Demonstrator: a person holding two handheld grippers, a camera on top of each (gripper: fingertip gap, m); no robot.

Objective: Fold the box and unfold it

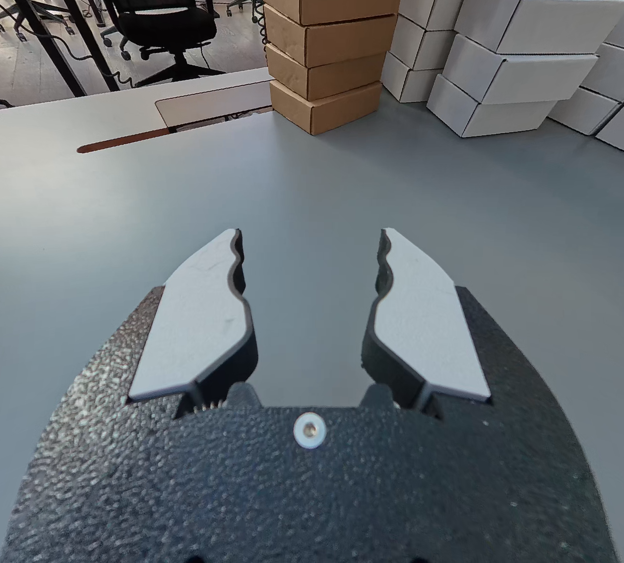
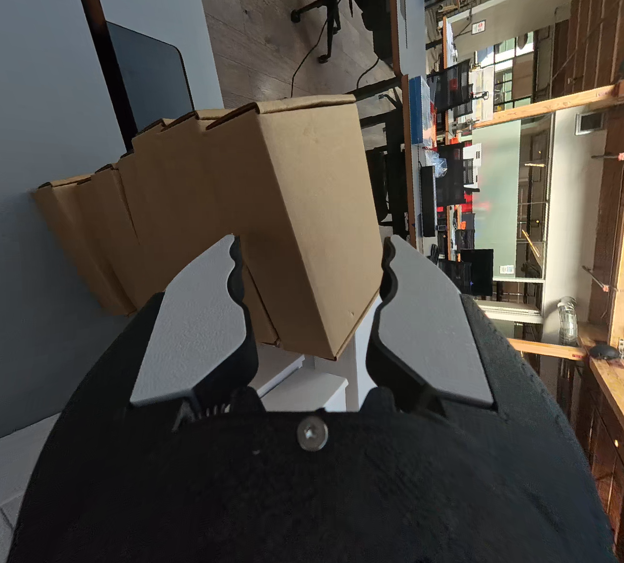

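The right tool (image 2: 310, 238) is rolled sideways, fingers wide, straddling the top box (image 2: 304, 209) of the brown stack without gripping it. The left tool (image 1: 311, 231), equally wide and empty, hovers over bare counter (image 1: 101, 226), well short of the stack (image 1: 332, 40), so the right is nearer.

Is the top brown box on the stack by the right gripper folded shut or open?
Shut. The top brown box shows closed faces with no flap lifted. The right gripper is open around it, not gripping.
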